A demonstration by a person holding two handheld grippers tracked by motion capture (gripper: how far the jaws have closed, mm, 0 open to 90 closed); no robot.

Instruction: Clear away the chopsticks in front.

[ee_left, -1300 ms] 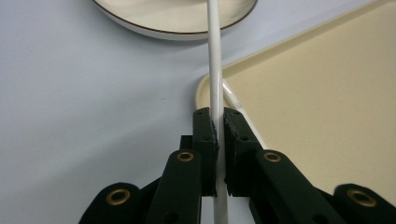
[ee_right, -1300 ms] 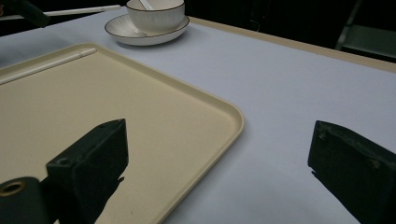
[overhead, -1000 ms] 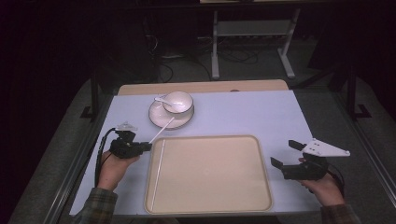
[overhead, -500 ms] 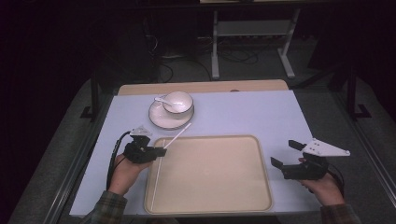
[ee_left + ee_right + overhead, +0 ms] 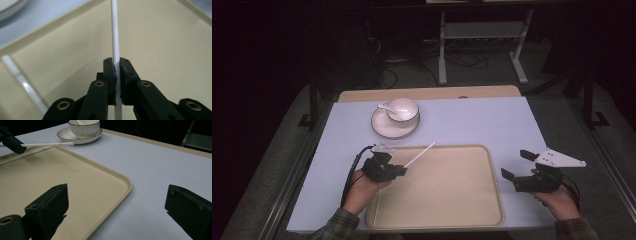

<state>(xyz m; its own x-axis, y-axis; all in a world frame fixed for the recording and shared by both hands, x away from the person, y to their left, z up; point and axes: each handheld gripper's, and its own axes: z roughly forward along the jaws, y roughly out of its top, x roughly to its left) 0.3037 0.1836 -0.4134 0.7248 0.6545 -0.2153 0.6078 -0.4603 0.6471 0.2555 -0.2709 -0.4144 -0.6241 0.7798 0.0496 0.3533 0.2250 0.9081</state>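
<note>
So the left gripper was clamped down on a thin white plastic stick, looked like a chopstick to me. In the left gripper view the two black pads were pressed right against the stick from both sides, with the stick running straight up between them and poking out a bit below the pads too. That gripper was basically as closed as it could be with the stick in there.

From the high view the stick was held out over the near-left part of the big beige rectangular plastic tray, angled up and away toward the tray's far edge. Its far tip was hanging over the tray's far rim, not touching anything as far as I could tell. The left gripper view also showed a second pale streak lower left on the tray; couldn't tell whether that was a reflection or another stick.

The right gripper was sitting off the right edge of the tray, over the pale blue table top, jaws wide apart and nothing in them. Its own view showed the same thing: gripper spread wide, just tray corner and table between the jaws.

Further back on the table was a white ceramic bowl with a dark rim sitting on a matching white saucer, with a small white spoon resting in it. Well apart from both grippers.
</note>
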